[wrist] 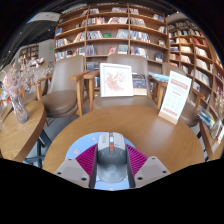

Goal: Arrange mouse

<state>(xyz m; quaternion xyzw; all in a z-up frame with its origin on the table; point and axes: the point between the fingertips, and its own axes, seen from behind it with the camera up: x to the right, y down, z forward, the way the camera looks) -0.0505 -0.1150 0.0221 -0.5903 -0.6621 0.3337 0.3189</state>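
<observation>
1. A pale grey object, probably the mouse (111,166), though the view is poor here, sits between the fingers (100,158); pads close on both sides, apparently gripping it.
2. Progress: mouse in hand, placement outstanding.
3. The round wooden table (120,125) lies below, bare.
4. Beyond: chairs (66,88), display books (117,79), a signboard (175,96), bookshelves (110,30).

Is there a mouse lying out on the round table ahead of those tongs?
No. The table ahead of the tongs shows only bare wood, and a white object sits between the fingers themselves.
</observation>
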